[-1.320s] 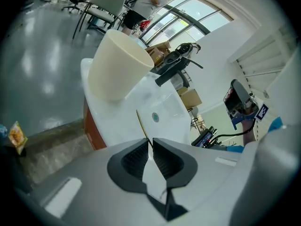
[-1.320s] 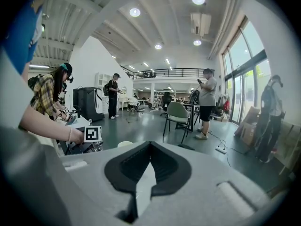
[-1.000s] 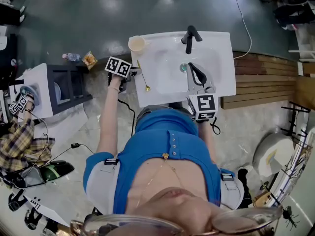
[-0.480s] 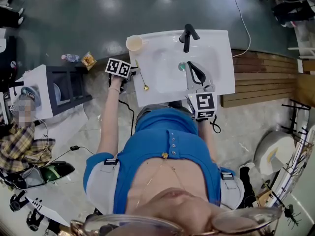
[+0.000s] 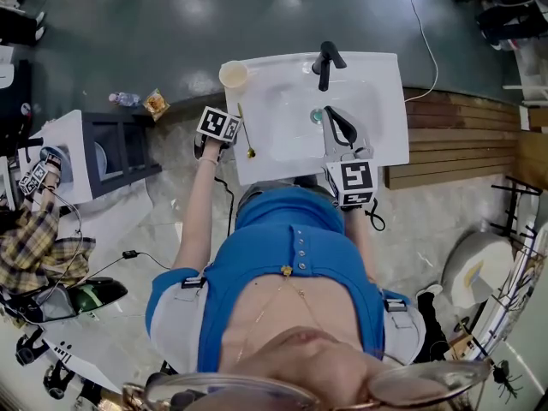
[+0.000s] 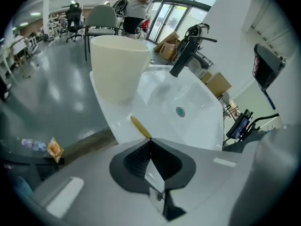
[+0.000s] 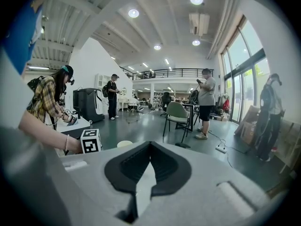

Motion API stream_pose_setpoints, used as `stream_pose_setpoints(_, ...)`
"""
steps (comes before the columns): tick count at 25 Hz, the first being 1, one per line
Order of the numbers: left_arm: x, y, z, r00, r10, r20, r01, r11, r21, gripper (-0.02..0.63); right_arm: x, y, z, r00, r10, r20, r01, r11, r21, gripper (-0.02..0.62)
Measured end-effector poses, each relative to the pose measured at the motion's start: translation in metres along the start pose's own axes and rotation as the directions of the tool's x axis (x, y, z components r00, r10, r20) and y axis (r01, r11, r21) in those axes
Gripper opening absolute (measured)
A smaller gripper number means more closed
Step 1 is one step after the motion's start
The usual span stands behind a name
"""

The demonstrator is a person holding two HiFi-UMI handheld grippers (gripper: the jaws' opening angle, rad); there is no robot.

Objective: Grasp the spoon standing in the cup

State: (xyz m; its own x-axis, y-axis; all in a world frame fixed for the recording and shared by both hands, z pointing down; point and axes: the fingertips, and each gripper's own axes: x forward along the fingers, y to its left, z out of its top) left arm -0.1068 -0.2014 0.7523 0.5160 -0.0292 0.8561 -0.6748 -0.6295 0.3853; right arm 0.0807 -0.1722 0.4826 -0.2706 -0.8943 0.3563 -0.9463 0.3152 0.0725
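The gold-coloured metal spoon (image 5: 244,129) is out of the cream paper cup (image 5: 234,75), slanting over the left rim of the white ceramic sink (image 5: 385,101) just in front of that cup. The left gripper (image 6: 150,139) is clenched on it, the handle poking out past the tips toward the cup. The right gripper (image 7: 150,146), jaws pressed together on nothing, hangs over the basin's near side by the green drain (image 5: 318,116). The black tap (image 5: 325,62) stands behind.
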Motion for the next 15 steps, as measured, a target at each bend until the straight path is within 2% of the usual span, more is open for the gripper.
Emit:
stream_pose_setpoints(9,-0.005,-0.001,0.001,0.998,0.038,0.049,-0.038,0.999,-0.011,0.002,0.000,-0.001,-0.001,1.000,0.016,0.007,-0.016,1.000,0.001,0.003)
stream_pose_setpoints(15,-0.012,-0.019,0.013,0.995,0.014,0.102,-0.014,1.000,0.000,0.000,-0.001,-0.005,-0.003,1.000,0.019,0.005,-0.019,1.000,-0.001,0.003)
